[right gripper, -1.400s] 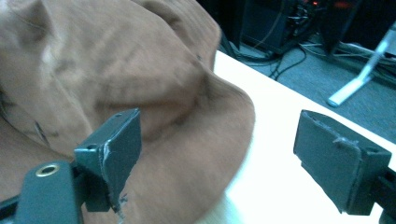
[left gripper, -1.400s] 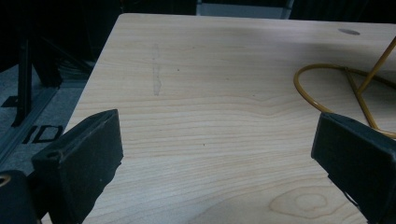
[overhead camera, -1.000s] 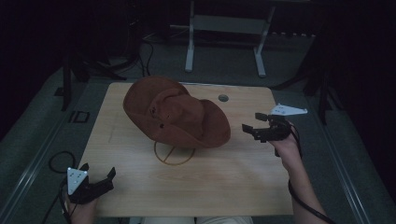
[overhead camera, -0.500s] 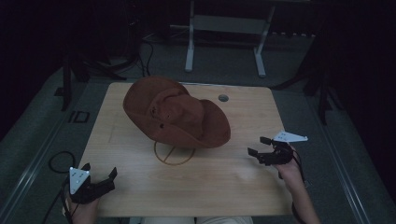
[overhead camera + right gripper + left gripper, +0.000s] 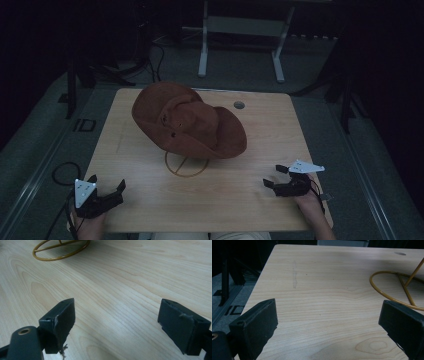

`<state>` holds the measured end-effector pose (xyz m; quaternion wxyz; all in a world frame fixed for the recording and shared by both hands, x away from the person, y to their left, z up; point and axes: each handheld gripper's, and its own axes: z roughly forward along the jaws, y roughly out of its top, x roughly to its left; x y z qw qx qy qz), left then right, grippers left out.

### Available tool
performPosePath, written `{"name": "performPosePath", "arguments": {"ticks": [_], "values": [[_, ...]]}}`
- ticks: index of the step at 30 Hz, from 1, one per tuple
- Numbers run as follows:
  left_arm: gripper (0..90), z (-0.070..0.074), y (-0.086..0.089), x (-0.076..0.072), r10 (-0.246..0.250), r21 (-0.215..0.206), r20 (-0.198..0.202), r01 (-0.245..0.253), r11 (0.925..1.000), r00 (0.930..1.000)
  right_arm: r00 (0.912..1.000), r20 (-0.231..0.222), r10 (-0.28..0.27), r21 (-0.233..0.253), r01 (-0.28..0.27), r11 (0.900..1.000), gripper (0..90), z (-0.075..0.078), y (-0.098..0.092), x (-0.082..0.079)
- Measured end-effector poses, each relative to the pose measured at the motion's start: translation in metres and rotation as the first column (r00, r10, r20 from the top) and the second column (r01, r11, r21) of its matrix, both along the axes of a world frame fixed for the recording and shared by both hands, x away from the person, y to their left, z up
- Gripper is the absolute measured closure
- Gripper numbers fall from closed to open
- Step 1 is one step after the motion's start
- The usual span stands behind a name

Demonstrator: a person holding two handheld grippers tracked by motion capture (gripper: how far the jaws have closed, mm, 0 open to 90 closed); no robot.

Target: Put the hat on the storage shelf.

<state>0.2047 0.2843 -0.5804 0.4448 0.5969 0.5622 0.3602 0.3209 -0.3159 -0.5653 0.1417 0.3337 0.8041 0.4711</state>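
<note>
Wooden table under wire stand

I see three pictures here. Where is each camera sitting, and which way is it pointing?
High view: sits above the person's side, looking forward and down on the table; shows both hands, left gripper, right gripper and a brown hat on a gold wire stand.
Left gripper view: rides the left gripper, looking across the wood between its open jaws.
Right gripper view: rides the right gripper, looking low over the tabletop between its open jaws.
Shared: both gripper views catch the stand's ring.
</note>
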Motion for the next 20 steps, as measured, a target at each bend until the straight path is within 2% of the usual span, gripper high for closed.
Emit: {"name": "performPosePath", "arguments": {"ticks": [4, 10, 17, 20], "values": [[2.6, 0.0, 0.0, 0.0, 0.0, 0.001, 0.0, 0.0, 1.0, 1.0, 0.9999, 0.017, 0.0, -0.024, 0.001, 1.0, 14.6, -0.001, -0.001, -0.01], [2.6, 0.0, 0.0, 0.0, 0.002, -0.004, -0.003, -0.002, 1.0, 1.0, 0.996, 0.086, 0.025, -0.077, -0.019, 0.997, 14.1, -0.002, 0.001, -0.02], [2.6, 0.0, 0.0, 0.0, 0.0, -0.003, -0.003, 0.0, 1.0, 1.0, 0.9917, 0.12, 0.046, -0.097, -0.034, 0.995, 14.0, -0.002, 0.003, -0.026], [2.6, 0.0, 0.001, 0.001, 0.0, -0.001, -0.004, 0.0, 1.0, 1.0, 0.9909, 0.127, 0.042, -0.087, -0.031, 0.996, 14.0, -0.002, 0.002, -0.027]]}}
